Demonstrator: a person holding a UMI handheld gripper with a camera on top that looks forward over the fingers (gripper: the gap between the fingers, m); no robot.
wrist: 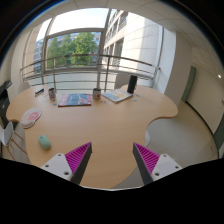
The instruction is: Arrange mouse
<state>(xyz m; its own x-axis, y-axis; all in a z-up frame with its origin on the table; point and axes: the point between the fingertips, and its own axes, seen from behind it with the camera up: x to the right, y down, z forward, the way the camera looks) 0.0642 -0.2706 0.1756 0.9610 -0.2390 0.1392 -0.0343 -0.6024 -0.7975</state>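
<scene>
— Gripper view: how much of the arranging is judged done?

— None, as far as can be seen. The gripper [112,163] is held with its 2 magenta-padded fingers [76,160] spread wide, and nothing is pinched between them. The small pale-green rounded mouse [44,142] is seen lying on the light wooden curved-edge table [105,125], ahead of the fingers and off to their left, well apart from them. It is still to be reached, gripped and placed.

— What room is offered?

— A wide bare stretch of tabletop is seen beyond the fingers. A flat blue-and-pink mat [73,99] and an open silver laptop [117,95] are set at the far edge. A notch in the table's right edge is to be minded.
</scene>
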